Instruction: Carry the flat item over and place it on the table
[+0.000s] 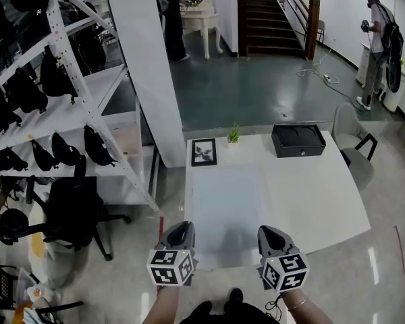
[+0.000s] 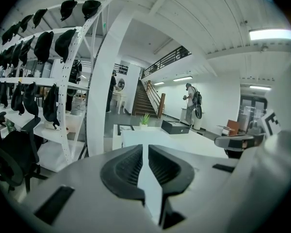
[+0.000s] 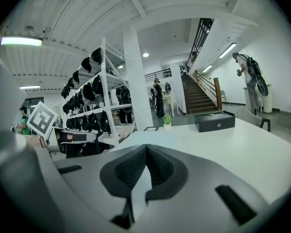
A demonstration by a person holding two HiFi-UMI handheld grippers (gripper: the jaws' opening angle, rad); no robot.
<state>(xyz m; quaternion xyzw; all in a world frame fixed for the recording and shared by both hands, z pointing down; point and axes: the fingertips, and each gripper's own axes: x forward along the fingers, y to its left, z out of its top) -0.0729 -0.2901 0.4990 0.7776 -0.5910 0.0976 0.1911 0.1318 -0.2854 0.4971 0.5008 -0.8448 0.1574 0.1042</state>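
Big room with a shiny grey floor [image 1: 256,86], and a white table [image 1: 310,194] stands in the middle of it. Seen from the head view, a black box [image 1: 298,140] sits on the table at 1 o'clock. A small green plant [image 1: 234,134] is at 12 o'clock, and a dark picture frame [image 1: 204,152] lies just beside it at 11 o'clock.

At 9 o'clock there is a white rack [image 1: 74,66] full of black caps, with a black chair [image 1: 71,211] below it. A thick white post [image 1: 148,66] stands between the rack and the table. Dark stairs [image 1: 266,19] go up at 12 o'clock. One person [image 1: 378,39] stands far off at 2 o'clock.

The flat item [image 1: 226,201] is a thin pale sheet. It lies over the left part of the table and reaches back to the near edge at 6 o'clock. I cannot tell if it rests on the table.

The left gripper [image 1: 182,228] pinches the sheet's near left corner. Its own view shows its jaws closed tight on the thin white edge [image 2: 150,188]. The right gripper [image 1: 270,233] pinches the near right corner, and its jaws are squeezed together on the sheet [image 3: 136,188] too.
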